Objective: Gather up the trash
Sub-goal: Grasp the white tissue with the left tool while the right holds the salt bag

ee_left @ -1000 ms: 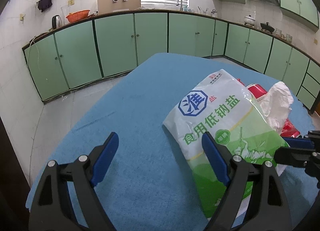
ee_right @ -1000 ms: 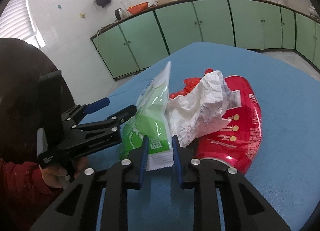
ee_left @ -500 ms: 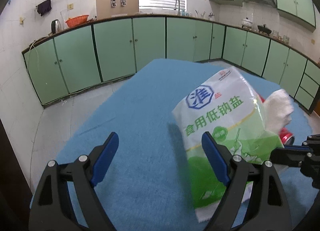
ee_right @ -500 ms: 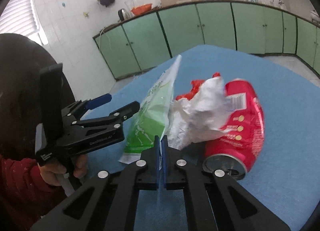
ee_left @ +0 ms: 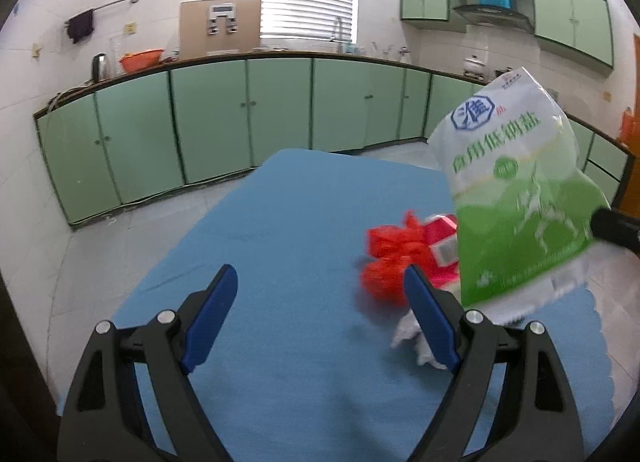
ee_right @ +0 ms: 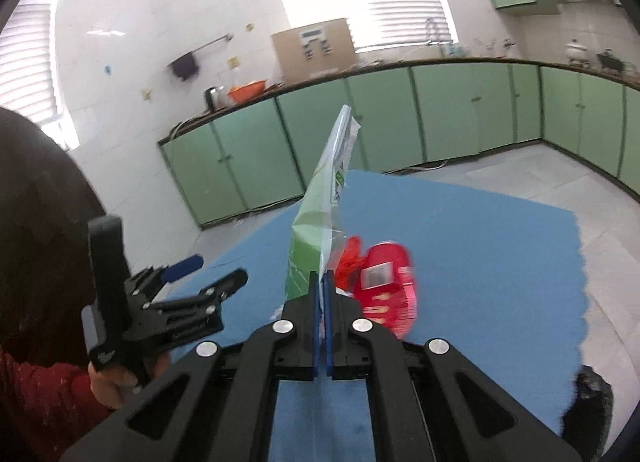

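Green-and-white salt bag; red can; blue table cloth; pale green cabinets.

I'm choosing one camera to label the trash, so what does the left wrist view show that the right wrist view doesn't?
Left wrist only: the printed face of the salt bag and white crumpled paper behind its own open fingers. Right wrist only: the bag edge-on, pinched in the right gripper, and a hand holding the left gripper. Both: red can, blue tablecloth, green cabinets.
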Motion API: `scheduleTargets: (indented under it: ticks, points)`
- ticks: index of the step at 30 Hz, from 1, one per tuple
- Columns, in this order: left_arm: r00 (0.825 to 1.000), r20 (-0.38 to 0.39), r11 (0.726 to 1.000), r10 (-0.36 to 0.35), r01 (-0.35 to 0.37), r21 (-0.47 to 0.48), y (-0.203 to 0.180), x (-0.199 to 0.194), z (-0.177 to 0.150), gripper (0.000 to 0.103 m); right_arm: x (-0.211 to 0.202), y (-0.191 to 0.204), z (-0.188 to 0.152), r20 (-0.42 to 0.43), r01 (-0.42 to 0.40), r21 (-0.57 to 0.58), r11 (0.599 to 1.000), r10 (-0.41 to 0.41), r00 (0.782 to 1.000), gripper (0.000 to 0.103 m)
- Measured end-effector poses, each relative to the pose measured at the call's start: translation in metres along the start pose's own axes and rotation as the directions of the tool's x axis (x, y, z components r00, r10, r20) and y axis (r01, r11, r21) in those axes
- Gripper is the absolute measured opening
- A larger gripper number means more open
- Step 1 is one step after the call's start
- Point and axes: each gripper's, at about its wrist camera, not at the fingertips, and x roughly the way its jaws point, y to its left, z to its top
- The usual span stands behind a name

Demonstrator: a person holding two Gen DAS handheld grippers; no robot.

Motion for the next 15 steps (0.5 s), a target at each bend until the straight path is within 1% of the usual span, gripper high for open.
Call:
scheduleTargets:
  ticks: [5,7,10,15]
  points:
    - [0.998,-0.004,0.998,-0.064,0.064,0.025,-0.030,0.002,-0.001,0.082,-0.019,-0.021,0.000,0.020,0.067,0.047,0.997,-0.068,0.997,0.002]
    - [0.997,-0.007,0.996,-0.079,0.079,0.036,-0.040,0.005,-0.002,0.083,-0.024,-0.030,-0.003,0.020,0.088,0.063,0.994,-0.089,0.996,0.002]
    - [0.996,-0.015,0.995,-0.087,0.088,0.049,-0.051,0.014,-0.003,0.085,-0.030,-0.044,-0.010,0.009,0.119,0.084,0.989,-0.120,0.993,0.002]
    - [0.993,-0.062,0.993,-0.098,0.101,0.055,-0.064,0.030,-0.008,0.085,-0.030,-0.055,-0.021,-0.012,0.146,0.097,0.985,-0.145,0.989,0.002]
